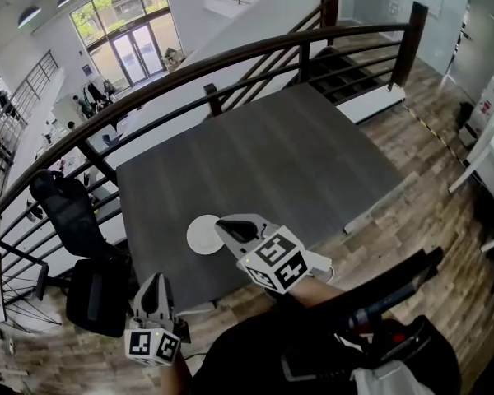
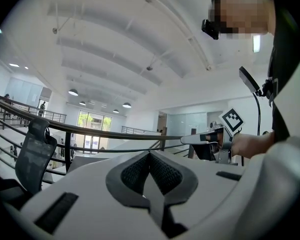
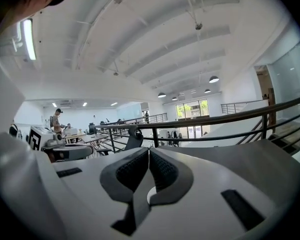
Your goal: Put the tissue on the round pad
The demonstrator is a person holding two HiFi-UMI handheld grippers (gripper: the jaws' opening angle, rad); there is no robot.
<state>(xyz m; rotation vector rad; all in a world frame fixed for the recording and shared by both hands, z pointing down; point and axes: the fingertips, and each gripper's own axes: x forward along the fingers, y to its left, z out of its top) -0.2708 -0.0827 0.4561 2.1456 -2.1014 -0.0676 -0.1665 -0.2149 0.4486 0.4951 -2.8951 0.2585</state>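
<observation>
A white round pad (image 1: pixel 202 234) lies near the front edge of the dark grey table (image 1: pixel 280 155). No tissue shows in any view. My right gripper (image 1: pixel 224 224) hovers at the pad's right rim, and its jaws are shut with nothing between them. In the right gripper view the shut right gripper (image 3: pixel 149 153) points across the table, and a sliver of the white pad (image 3: pixel 152 195) shows under its jaws. My left gripper (image 1: pixel 154 281) hangs off the table's front left corner, also shut and empty. The left gripper (image 2: pixel 150 155) faces the railing, with the right gripper (image 2: pixel 210 139) at its right.
A black office chair (image 1: pixel 74 220) stands left of the table, close to my left gripper. A dark metal railing (image 1: pixel 255 52) curves round the table's far and left sides. Wooden floor (image 1: pixel 428 188) lies to the right. People stand on a lower floor far off.
</observation>
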